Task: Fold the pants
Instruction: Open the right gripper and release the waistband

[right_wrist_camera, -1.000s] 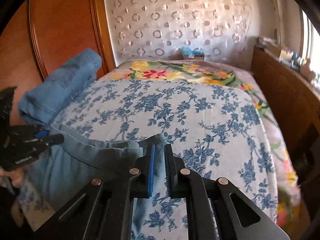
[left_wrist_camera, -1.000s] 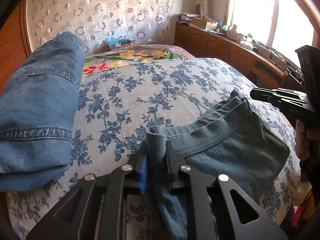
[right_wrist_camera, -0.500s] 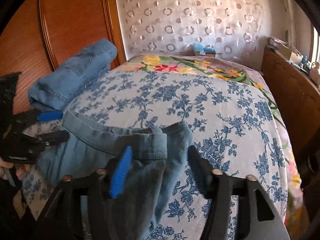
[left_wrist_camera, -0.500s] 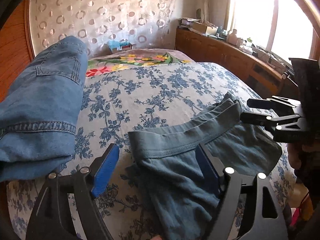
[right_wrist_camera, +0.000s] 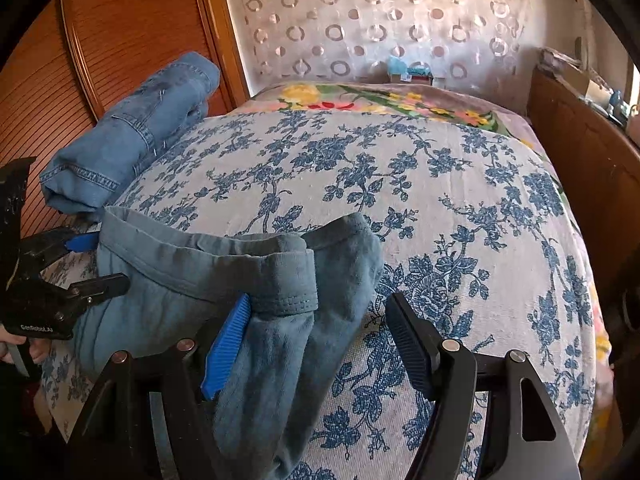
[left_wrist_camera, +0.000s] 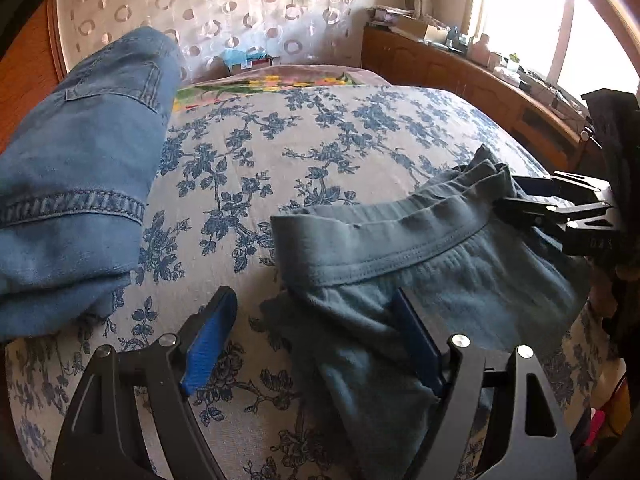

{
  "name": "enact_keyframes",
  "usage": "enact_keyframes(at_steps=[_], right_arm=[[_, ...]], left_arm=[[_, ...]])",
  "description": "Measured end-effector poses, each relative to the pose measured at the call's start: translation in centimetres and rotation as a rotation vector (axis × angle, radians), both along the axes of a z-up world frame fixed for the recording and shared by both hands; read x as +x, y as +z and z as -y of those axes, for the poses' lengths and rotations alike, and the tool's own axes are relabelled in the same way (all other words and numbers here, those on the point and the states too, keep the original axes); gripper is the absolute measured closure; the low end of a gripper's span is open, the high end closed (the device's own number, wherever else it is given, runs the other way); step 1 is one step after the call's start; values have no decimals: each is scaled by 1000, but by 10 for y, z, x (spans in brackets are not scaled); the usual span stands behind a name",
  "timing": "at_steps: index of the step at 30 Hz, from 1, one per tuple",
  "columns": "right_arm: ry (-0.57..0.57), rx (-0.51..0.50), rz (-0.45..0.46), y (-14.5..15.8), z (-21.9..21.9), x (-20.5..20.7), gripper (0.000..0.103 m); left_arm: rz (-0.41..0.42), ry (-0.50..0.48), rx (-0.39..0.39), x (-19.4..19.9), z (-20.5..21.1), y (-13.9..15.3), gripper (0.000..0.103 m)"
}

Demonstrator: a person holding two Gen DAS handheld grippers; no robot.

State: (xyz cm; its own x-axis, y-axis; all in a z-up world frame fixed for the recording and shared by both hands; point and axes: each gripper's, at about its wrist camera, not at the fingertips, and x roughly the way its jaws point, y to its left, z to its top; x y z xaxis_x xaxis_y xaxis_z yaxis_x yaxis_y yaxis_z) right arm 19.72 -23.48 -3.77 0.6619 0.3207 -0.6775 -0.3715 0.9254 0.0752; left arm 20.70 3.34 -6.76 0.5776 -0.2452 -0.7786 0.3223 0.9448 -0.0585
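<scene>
Your grey-blue fleece pants (left_wrist_camera: 400, 264) lie bunched at the near edge of the floral bedspread (left_wrist_camera: 320, 152), waistband (left_wrist_camera: 404, 232) facing the headboard. They look soft, light and floppy, so expect them to sag and crease; take hold at the stitched elastic waistband corners, the firmest part. Your left gripper (left_wrist_camera: 316, 340) and right gripper (right_wrist_camera: 316, 332) both stand wide open, straddling cloth but pinching nothing. The left tool's body reads "GenRobot.AI". Folded jeans (right_wrist_camera: 128, 140) sit apart.
</scene>
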Motion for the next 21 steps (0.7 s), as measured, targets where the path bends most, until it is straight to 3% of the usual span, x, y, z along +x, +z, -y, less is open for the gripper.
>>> enact_keyframes(at_steps=[13,15,18,21], right_arm=[[6,-11,11,-3,-2,0,31],[5,-16,13,-3,-3,0,31],[4,-24,16,-3,-4,-1,31],[5,-20,15,-3,-4,-1,31]], left_arm=[[-28,-14,13,8,-1,0,15],[-38,-1,-26,9,-7,2,15],[-44,2,-113,13,-15,5,22],[-52,-1,-125,15,-16,6,36]])
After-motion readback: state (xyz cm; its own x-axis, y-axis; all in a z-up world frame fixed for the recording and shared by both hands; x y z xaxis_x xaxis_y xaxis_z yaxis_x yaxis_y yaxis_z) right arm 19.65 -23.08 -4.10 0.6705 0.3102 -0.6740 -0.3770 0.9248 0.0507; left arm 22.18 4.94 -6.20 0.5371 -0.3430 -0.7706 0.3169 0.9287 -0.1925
